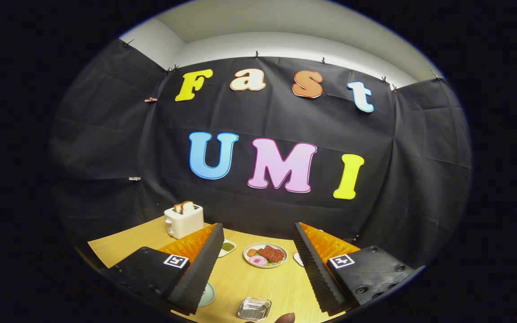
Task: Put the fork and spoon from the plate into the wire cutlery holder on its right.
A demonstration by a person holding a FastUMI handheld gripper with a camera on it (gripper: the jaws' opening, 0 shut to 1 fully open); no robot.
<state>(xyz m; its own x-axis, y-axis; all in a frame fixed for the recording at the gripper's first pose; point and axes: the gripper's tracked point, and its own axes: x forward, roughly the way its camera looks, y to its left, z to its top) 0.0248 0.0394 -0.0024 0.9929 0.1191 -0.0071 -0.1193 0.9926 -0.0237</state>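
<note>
Wood is what I see under my tongs (258, 226): a pale wooden table (240, 278). My tongs are wide open and hold nothing. They hang high above the table.

What could go wrong? I am far up and tipped back, so I could come down on the wrong thing. Many small things sit close together. I could bump the round plate (265, 255) with red food on it, which lies beyond my tips and between them. I could also knock the little dish (227, 247) of green stuff, just beside my left finger. A shiny square tray (254, 308) lies near me, between my fingers, and I could hit that too.

A pale green plate (207, 294) peeks out from behind my left finger. A bit of something white (298, 259) peeks out by my right finger. I cannot tell from up here which plate has the fork and spoon, or how they look. I think I must tip down and look first.

A white toaster (184, 220) with bread stands off to the left.
</note>
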